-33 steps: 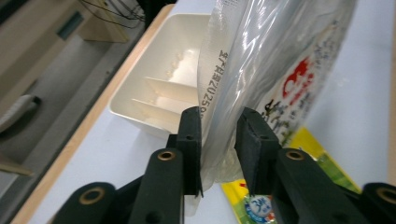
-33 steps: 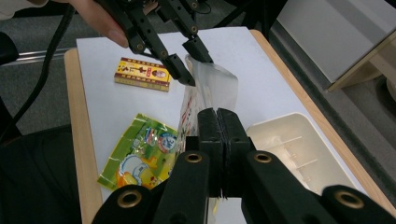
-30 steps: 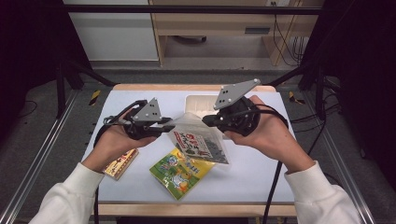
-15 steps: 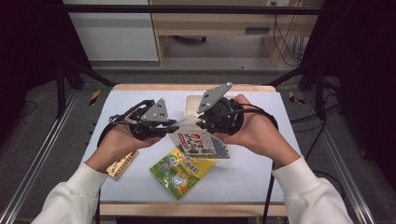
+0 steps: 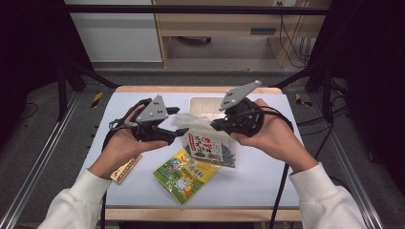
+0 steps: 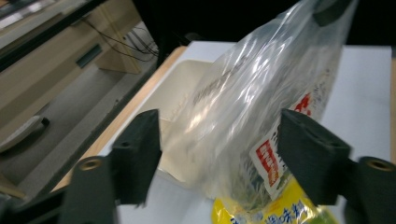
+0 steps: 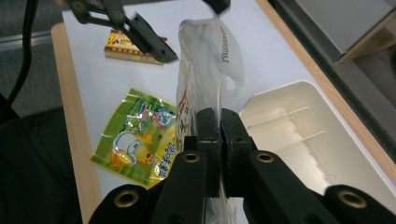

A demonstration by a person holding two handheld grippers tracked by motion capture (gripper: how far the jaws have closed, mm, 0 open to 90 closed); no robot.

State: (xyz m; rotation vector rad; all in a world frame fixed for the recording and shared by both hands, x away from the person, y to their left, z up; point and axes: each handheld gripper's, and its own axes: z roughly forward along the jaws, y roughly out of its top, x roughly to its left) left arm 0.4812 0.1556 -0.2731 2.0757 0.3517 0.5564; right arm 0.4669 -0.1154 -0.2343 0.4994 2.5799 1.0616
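A clear snack bag [image 5: 210, 145] with a red and white label hangs above the table. My right gripper [image 5: 216, 125] is shut on its edge; in the right gripper view the jaws [image 7: 219, 135] pinch the thin plastic [image 7: 205, 60]. My left gripper [image 5: 175, 123] is at the bag's left side, and its jaws have just been opening. In the left gripper view the bag [image 6: 252, 107] stands between the two spread jaws [image 6: 224, 158], and neither pad presses on it. A green and yellow packet [image 5: 184, 174] lies flat below the bag.
A cream tray [image 5: 203, 104] with ribs inside sits at the back of the white table, behind the bag. A small brown and yellow box [image 5: 125, 168] lies near the left forearm. The wooden table edge [image 5: 191, 213] runs along the front.
The left jaws, closed on the bag's left edge before, now stand apart. The right gripper and the bag have shifted a little right and down since half a second ago.
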